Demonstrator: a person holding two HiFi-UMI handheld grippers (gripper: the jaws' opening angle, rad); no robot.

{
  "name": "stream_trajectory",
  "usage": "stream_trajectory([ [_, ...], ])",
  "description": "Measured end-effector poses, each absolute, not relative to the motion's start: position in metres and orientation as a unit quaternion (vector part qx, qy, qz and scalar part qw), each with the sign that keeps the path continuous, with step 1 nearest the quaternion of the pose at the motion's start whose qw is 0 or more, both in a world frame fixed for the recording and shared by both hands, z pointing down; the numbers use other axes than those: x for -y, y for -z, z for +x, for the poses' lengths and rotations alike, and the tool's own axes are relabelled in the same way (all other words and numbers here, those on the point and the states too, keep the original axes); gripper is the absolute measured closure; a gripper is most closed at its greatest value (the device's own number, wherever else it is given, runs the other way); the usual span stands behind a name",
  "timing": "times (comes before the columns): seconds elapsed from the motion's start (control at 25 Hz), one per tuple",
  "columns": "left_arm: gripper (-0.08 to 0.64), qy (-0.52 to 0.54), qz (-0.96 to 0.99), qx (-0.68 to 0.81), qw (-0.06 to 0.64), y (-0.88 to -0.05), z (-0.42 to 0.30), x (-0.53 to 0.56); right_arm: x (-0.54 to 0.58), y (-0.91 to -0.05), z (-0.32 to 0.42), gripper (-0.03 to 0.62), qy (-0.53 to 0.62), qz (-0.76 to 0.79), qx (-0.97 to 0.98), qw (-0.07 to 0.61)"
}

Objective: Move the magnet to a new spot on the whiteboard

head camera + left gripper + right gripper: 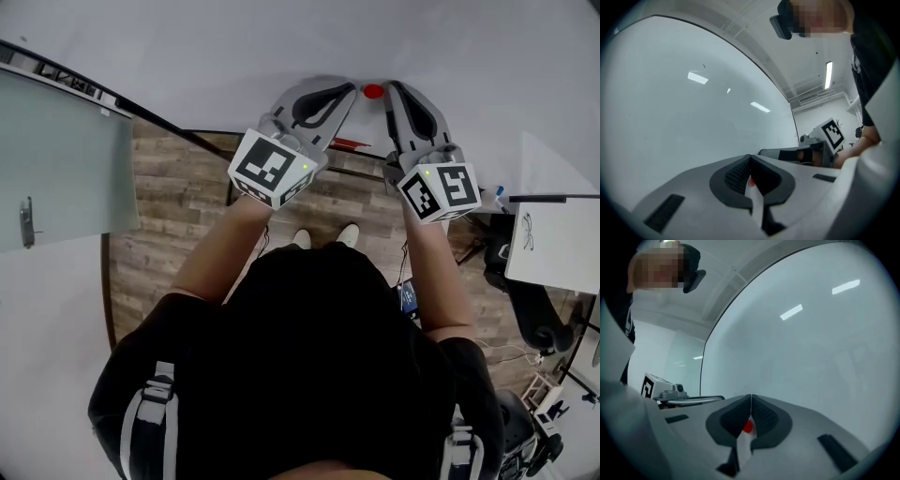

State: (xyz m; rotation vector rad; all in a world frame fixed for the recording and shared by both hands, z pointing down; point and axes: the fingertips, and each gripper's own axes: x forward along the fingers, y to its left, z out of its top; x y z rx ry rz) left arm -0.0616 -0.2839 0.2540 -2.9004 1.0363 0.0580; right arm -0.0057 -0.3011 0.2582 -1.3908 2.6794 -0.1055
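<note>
Both tools are closed, pads pressed together and holding nothing. From above, the left tool (349, 89) and right tool (392, 89) point at the whiteboard (281, 37), with the red magnet (373, 91) stuck on it between their tips. I cannot tell whether they touch it. Each tool's own camera catches only a red sliver (748, 426) below its pads.

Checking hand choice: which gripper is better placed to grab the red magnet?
Probably right: the magnet shows fuller in line with the right gripper, jaws shut; the left gripper view catches only a sliver.
</note>
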Motion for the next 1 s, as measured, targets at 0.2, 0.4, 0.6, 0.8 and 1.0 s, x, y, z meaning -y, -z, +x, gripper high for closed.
stream_trajectory([
  [0.2,0.557,-0.013,-0.939,-0.343,0.029,-0.261,-0.062,0.288,0.303,-0.26,-0.003,0.589,0.038,-0.463,-0.883,0.068],
  [0.4,0.557,-0.011,-0.936,-0.351,0.025,-0.265,-0.069,0.289,0.299,-0.259,0.002,0.589,0.029,-0.465,-0.882,0.066],
  [0.6,0.555,-0.009,-0.937,-0.347,0.032,-0.262,-0.067,0.285,0.292,-0.257,-0.003,0.589,0.01,-0.462,-0.885,0.055],
  [0.8,0.557,-0.008,-0.939,-0.341,0.039,-0.257,-0.064,0.276,0.282,-0.252,-0.002,0.589,-0.007,-0.458,-0.888,0.046],
  [1.0,0.555,0.002,-0.948,-0.314,0.044,-0.252,-0.065,0.257,0.261,-0.246,-0.006,0.589,-0.037,-0.448,-0.893,0.014],
])
